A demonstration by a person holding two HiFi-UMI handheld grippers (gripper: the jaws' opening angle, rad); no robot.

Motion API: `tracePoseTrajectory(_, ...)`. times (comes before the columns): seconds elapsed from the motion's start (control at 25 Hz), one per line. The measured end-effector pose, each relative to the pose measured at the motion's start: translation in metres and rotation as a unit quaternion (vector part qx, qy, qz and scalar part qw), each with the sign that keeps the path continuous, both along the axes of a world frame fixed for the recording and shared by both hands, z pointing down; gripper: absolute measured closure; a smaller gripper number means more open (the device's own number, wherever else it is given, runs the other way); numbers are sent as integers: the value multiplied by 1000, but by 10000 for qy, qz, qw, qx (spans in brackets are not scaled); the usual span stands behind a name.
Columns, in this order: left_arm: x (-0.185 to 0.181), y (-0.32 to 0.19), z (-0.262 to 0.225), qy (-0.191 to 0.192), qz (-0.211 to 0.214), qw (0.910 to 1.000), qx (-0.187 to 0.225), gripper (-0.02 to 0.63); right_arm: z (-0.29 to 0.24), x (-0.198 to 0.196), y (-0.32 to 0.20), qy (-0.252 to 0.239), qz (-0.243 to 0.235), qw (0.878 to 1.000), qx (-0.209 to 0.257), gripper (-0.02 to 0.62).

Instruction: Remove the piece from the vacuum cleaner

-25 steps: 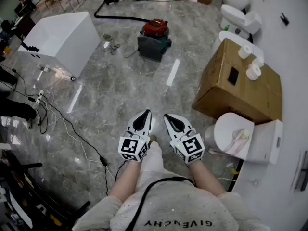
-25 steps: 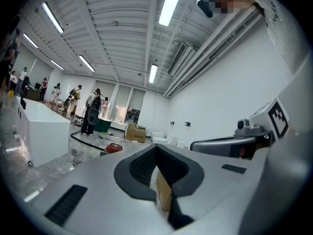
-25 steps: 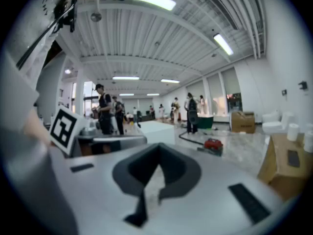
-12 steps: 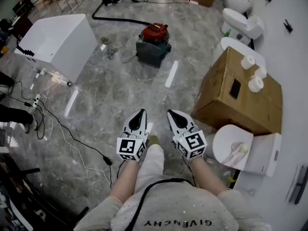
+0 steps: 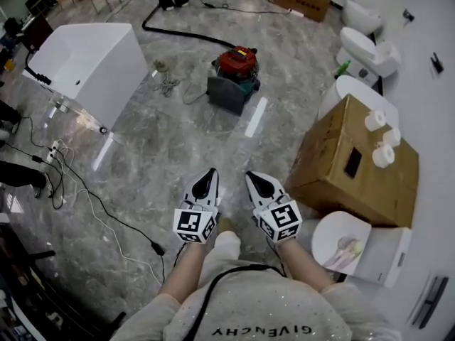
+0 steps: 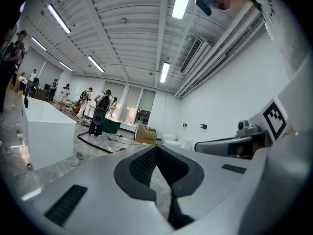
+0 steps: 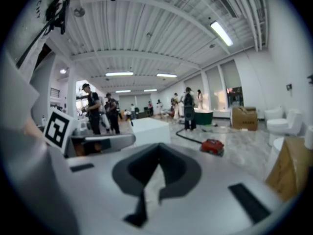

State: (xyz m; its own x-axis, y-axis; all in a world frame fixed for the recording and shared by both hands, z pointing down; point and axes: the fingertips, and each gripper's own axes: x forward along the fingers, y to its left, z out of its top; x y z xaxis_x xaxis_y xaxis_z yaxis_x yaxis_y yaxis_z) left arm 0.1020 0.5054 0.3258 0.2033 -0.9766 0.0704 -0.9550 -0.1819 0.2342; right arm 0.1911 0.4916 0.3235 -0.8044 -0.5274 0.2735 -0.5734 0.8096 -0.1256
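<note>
Fingers (image 5: 204, 185) together: two grippers (image 5: 212, 171) (image 5: 249, 176), one vacuum cleaner (image 5: 234, 71)

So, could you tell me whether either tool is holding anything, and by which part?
Nothing is held: the left tool and the right tool are both shut and empty, well short of the red-topped vacuum cleaner.

Cardboard box (image 5: 355, 169) beside toilet (image 5: 328, 234); white box (image 5: 92, 66).

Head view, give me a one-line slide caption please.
Shut and empty, the left gripper and right gripper sit side by side above a marble floor, facing the red vacuum cleaner.
</note>
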Motion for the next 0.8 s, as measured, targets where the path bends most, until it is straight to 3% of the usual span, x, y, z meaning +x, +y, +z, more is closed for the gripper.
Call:
tracePoseTrajectory(0.16,-7,-17,7,-75,123,9999,-93,586,4,-20,-25,53,-147,9999,-2,583)
tracePoseTrajectory(0.8,-91,-65,11,21,-523,9986,10,586,20,-57,-100,176,-362,9992,7,583)
